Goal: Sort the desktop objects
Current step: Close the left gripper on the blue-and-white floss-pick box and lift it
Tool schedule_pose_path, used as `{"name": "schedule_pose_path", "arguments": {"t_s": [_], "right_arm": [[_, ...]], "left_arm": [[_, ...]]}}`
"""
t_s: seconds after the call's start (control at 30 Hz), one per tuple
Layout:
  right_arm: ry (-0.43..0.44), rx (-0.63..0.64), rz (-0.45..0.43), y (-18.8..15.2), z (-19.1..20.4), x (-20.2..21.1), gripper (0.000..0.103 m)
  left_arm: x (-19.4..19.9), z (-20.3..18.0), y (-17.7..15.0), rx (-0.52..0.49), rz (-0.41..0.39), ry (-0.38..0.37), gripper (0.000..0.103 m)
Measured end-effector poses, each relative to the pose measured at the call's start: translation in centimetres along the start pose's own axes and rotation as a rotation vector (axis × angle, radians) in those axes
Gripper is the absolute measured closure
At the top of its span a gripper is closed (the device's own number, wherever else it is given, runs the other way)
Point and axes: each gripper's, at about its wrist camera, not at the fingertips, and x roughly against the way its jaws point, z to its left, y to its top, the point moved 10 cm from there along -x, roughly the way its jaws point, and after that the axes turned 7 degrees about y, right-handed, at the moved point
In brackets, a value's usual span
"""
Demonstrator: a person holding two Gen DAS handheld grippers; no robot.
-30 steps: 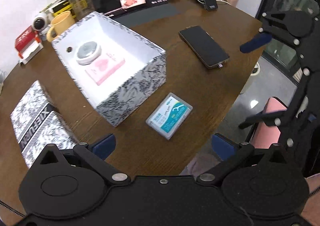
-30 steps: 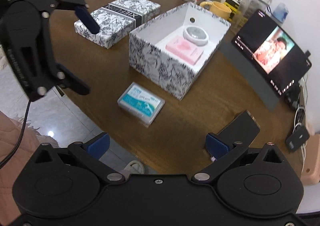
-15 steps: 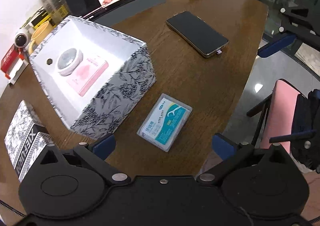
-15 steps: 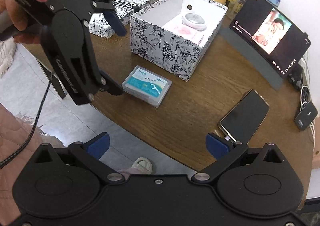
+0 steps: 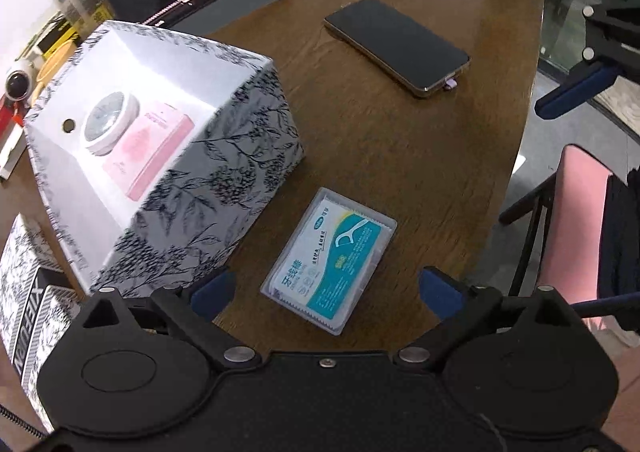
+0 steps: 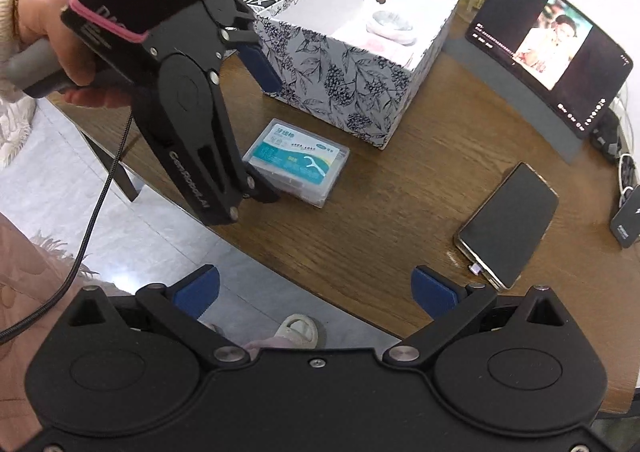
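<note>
A clear floss-pick box (image 5: 330, 258) with a teal label lies flat on the wooden table (image 5: 400, 156), just in front of the open floral box (image 5: 224, 180). My left gripper (image 5: 326, 292) is open and low over it, and the box's near end sits between the blue pads. In the right wrist view the left gripper (image 6: 260, 128) straddles the floss-pick box (image 6: 298, 162), not closed on it. The floral box (image 6: 352, 52) holds a round white case (image 5: 110, 122) and a pink packet (image 5: 148, 150). My right gripper (image 6: 316, 290) hangs open and empty beyond the table's near edge.
A dark phone (image 6: 508, 224) lies to the right of the floss box. A lit tablet (image 6: 548, 48) leans at the back. The floral lid (image 5: 28, 292) lies left of the box. Jars, a mug and a small camera crowd the far edge. A pink chair (image 5: 580, 204) stands beside the table.
My left gripper has come down and closer, so the floss-pick box now lies between its open fingers. The right gripper has drawn back toward the table's near edge.
</note>
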Motion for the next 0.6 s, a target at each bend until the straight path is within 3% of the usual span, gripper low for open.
{"name": "schedule_pose_path", "arguments": {"t_s": [0.2,0.27,0.6], "right_arm": [[0.022,-0.013,-0.006,0.1,-0.4,-0.9,0.000],[0.029,-0.016,-0.007,0.2,-0.5,-1.2,0.000],[0.068,-0.049,-0.003,0.3,-1.1,-2.2,0.000]], "left_arm": [[-1.6,-0.1,0.0,-0.022,0.018,-0.002,0.012],[-1.9,-0.1,0.0,-0.028,0.023,-0.002,0.019],[-3.2,0.3,-0.5,-0.007,0.057,-0.030,0.023]]}}
